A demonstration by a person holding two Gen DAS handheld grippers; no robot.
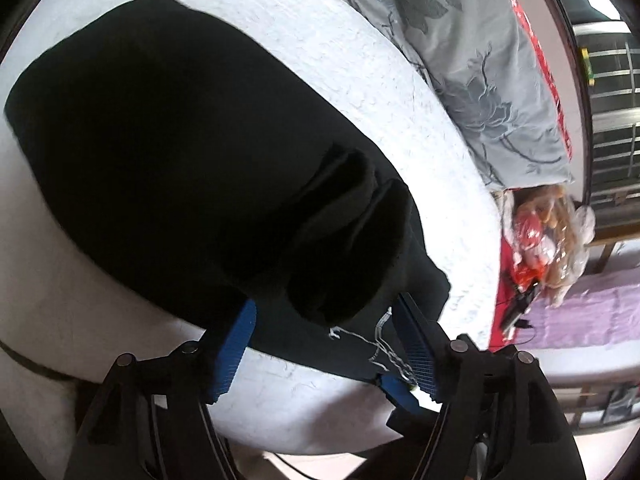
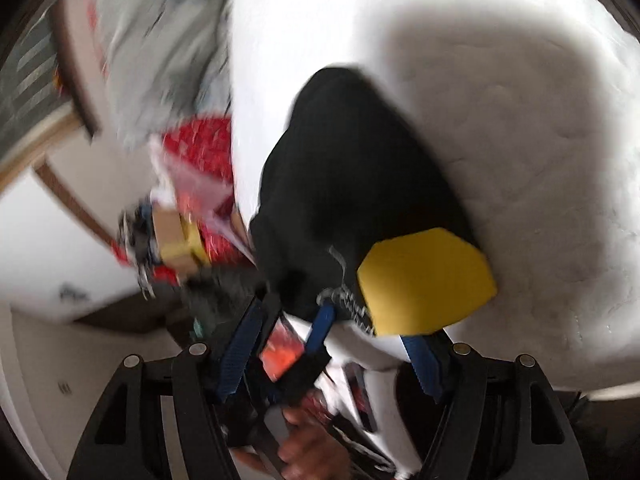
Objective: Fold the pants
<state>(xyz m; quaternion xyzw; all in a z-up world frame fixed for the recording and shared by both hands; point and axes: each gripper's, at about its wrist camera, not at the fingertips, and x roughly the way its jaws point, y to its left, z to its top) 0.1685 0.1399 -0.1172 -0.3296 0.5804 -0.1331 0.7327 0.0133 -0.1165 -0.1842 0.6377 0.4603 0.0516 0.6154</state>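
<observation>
The black pants (image 1: 192, 152) are laid on the white quilted mattress (image 1: 380, 92), already doubled into a compact dark bundle whose thick rolled end (image 1: 352, 232) lies at the near edge of the mattress. A grey-white drawstring (image 1: 380, 344) trails off that end over the edge. In the right wrist view the same bundle (image 2: 352, 168) is seen end-on, and the picture is blurred.

The left gripper (image 1: 324, 354) is spread, its 2 blue pads (image 1: 236, 344) standing either side of the near hem with no cloth pinched between them. The right gripper (image 2: 332, 352) is spread too, and no cloth is seen pinched in it; a yellow pad (image 2: 424, 280) shows at its right finger, over the edge of the bundle.

The step in hand is judged to be a release and re-grip before a further fold or a smoothing. It would be done well if all stacked layers were caught together at the 2 near corners, the drawstring were tucked in first, and the edges were kept square.

Beyond the far edge a grey floral quilt (image 1: 472, 64) and a plastic-wrapped bundle (image 1: 548, 240) are seen.
</observation>
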